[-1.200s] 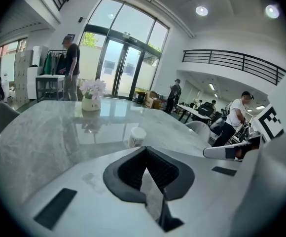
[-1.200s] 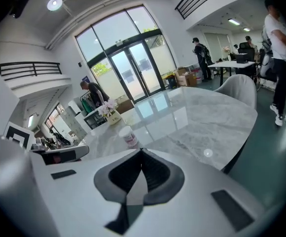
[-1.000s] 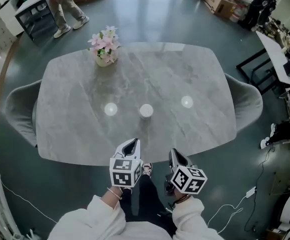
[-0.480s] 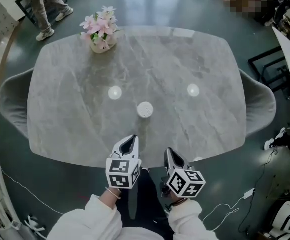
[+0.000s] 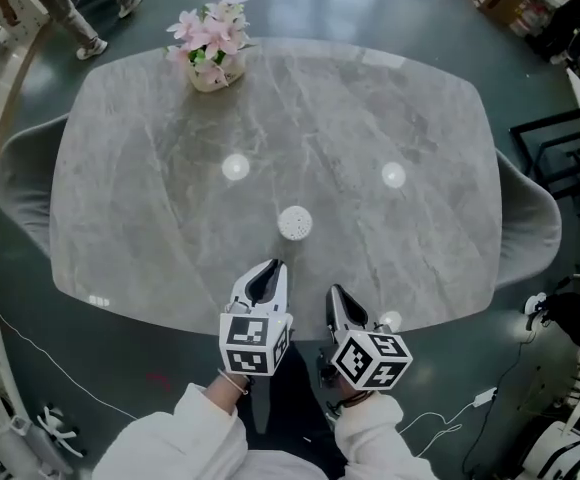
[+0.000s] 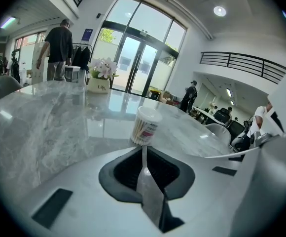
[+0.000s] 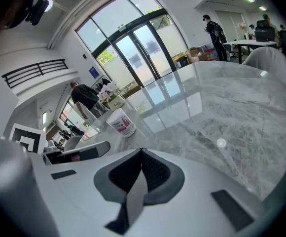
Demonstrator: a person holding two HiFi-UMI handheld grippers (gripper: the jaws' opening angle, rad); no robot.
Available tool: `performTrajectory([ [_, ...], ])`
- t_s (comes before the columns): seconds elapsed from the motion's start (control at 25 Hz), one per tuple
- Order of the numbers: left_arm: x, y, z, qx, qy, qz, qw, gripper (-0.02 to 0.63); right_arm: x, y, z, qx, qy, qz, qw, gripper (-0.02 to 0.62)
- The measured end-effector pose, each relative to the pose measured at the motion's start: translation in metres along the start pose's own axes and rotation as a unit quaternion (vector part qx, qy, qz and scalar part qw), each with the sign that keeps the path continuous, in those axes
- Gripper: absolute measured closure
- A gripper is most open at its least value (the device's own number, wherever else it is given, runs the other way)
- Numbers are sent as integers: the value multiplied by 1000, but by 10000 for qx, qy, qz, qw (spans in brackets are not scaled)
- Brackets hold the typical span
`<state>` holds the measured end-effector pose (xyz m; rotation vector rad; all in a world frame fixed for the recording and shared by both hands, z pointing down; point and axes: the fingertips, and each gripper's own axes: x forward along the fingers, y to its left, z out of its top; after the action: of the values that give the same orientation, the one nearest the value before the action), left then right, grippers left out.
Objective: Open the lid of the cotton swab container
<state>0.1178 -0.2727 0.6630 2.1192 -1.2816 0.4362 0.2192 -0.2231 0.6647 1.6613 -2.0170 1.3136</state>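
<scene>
The left gripper (image 5: 266, 272) is pressed tight together; its two jaws meet in one thin line with nothing between them; it holds nothing and touches nothing. The right gripper (image 5: 336, 296) is just the same, squeezed together and empty. Both hang side by side over the near edge of the table (image 5: 370, 98), noses pointing toward its middle; each is made of smooth white plastic with dark ribbed pads inside, and each has a cube with black and white squares on its back; soft white sleeves (image 5: 175, 438) show behind them.

The cotton swab container (image 5: 294, 223) stands upright on the table, a little way past the gripper tips and apart from both; from the left gripper view it sits almost straight ahead of the closed jaws. It is a small round tub; its wall is see-through, so the thin sticks packed inside show; a pink and white label wraps part of it; its flat, round white lid is on.

The table is grey like stone, with pale wavy lines; it is smooth and shiny, with rounded corners; two bright round spots of light (image 5: 235, 167) shine on it. A pale pot of pink flowers (image 5: 210, 53) stands near the far left corner, well apart from the tub; a curved grey chair (image 5: 20, 183) sits at each end.
</scene>
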Motion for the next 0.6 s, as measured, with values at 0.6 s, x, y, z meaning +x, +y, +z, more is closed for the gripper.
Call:
performTrajectory([
  [0.6,25,-6,11,259,-86,217,9994,427,7,-16,16,31,93,100,9999,537],
])
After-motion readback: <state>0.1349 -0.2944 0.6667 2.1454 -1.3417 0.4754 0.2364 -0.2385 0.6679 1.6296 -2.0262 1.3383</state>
